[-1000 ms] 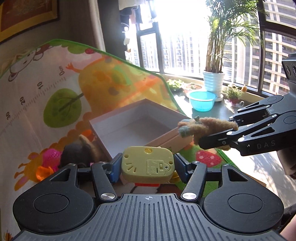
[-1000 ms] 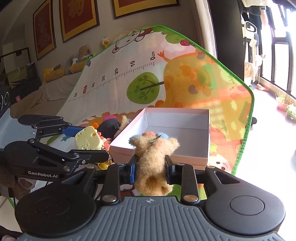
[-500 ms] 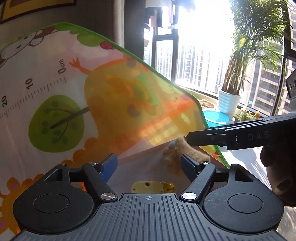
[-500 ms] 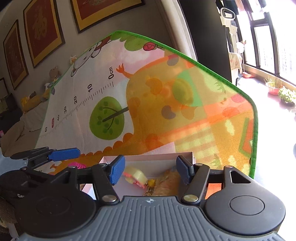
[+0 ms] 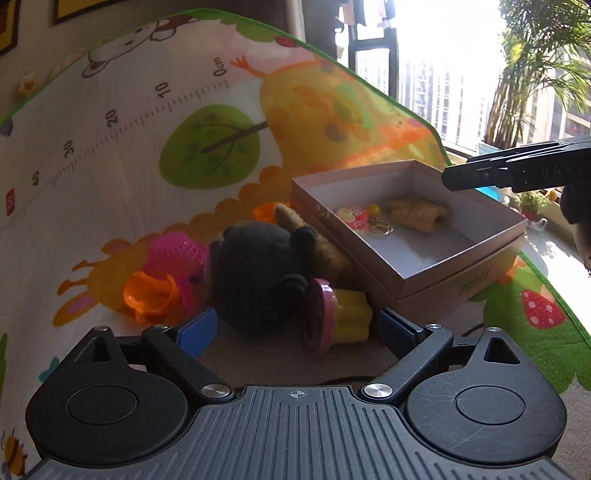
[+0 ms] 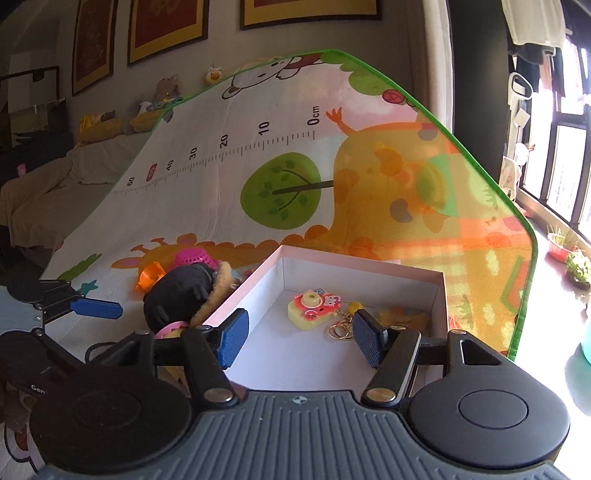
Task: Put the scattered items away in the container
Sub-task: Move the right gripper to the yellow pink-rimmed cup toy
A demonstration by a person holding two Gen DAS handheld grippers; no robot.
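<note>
The left gripper (image 5: 295,328) has just been opening and its blue pads stand wide apart with nothing gripped; between and just beyond them lie a black plush toy (image 5: 258,280) and a yellow cupcake toy (image 5: 340,314) on the play mat (image 5: 110,155). The right gripper (image 6: 299,339) is also released, its jaws half spread and empty, hanging over the near edge of the box (image 6: 441,295). Inside the box lie a yellow toy camera (image 6: 312,308) with a key ring (image 6: 340,330) and, at 3 o'clock of it, a tan woolly toy (image 5: 419,214). At 9 o'clock of the box, outside it, sit the black plush toy, a pink mesh ball (image 5: 173,251) and an orange plastic piece (image 5: 151,295). The left view alone shows the cupcake toy whole, a potted palm (image 5: 524,74) at 1 o'clock and the right gripper's black fingers above the box's far corner. The right view alone shows framed pictures (image 6: 159,26) at 11 o'clock and the left gripper's blue fingertip (image 6: 96,309) at 9 o'clock. Both grippers tilt downward.
</note>
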